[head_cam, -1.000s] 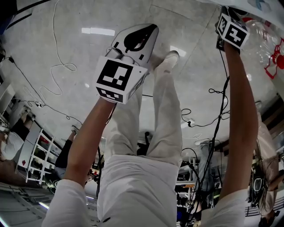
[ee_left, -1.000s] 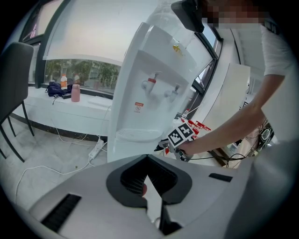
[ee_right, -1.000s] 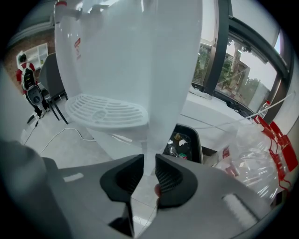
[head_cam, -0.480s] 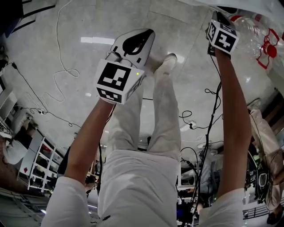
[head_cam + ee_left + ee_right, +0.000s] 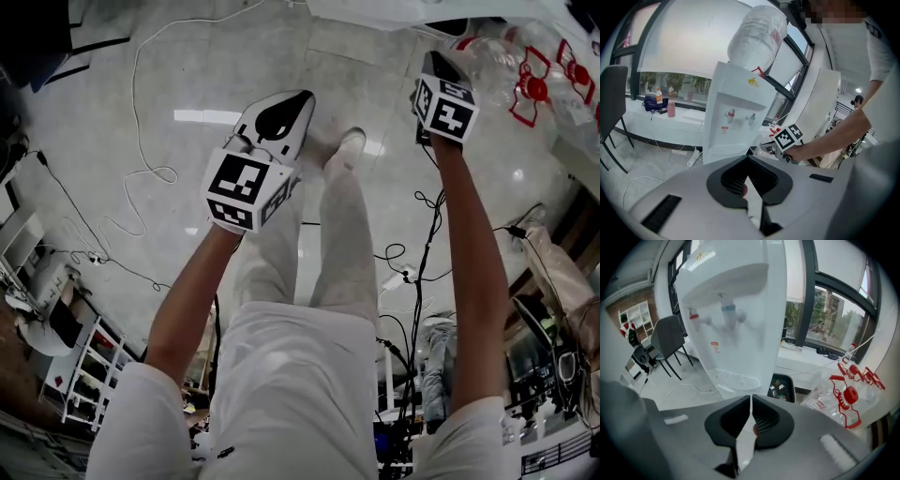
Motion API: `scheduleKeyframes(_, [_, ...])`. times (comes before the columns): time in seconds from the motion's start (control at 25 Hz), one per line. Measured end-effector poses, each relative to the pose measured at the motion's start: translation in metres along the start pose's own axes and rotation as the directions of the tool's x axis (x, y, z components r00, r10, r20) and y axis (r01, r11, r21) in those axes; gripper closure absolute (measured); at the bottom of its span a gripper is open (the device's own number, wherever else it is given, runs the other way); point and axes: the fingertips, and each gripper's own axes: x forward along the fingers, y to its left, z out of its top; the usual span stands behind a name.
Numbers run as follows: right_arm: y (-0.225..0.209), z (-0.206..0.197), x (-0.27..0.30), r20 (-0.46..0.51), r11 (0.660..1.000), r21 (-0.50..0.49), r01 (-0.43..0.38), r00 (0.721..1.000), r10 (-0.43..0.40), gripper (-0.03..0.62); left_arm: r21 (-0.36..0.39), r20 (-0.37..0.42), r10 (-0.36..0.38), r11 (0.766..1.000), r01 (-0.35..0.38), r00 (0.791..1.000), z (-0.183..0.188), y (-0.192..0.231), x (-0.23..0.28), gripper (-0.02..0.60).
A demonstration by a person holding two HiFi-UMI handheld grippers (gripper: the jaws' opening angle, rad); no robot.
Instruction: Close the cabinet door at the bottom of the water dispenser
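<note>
Jaws of the right gripper (image 5: 751,398) had just clenched on nothing, and the left gripper (image 5: 748,159) jaws were clenched and empty; the water dispenser (image 5: 733,310) filled upper centre, its cabinet door hidden low behind the gripper body, closure unverified.

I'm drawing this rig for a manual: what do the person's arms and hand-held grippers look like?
The left hand-held gripper and right hand-held gripper have pale grey shells, black ribbed pads and a white cube with black square markers. A black cable trails from the right one. The person wears short white sleeves.
</note>
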Motion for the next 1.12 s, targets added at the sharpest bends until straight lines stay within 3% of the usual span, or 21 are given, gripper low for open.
scheduleKeyframes(0.48, [0.0, 0.059, -0.109, 0.107, 0.999, 0.025, -0.047, 0.993, 0.044, 0.583, -0.003, 0.046, -0.022, 1.0, 0.023, 0.999, 0.06, -0.056, -0.05, 0.578])
scheduleKeyframes(1.12, [0.027, 0.138, -0.28, 0.261, 0.986, -0.11, -0.122, 0.954, 0.147, 0.592, -0.012, 0.192, 0.029, 1.0, -0.028, 0.981, 0.172, -0.095, -0.145, 0.578])
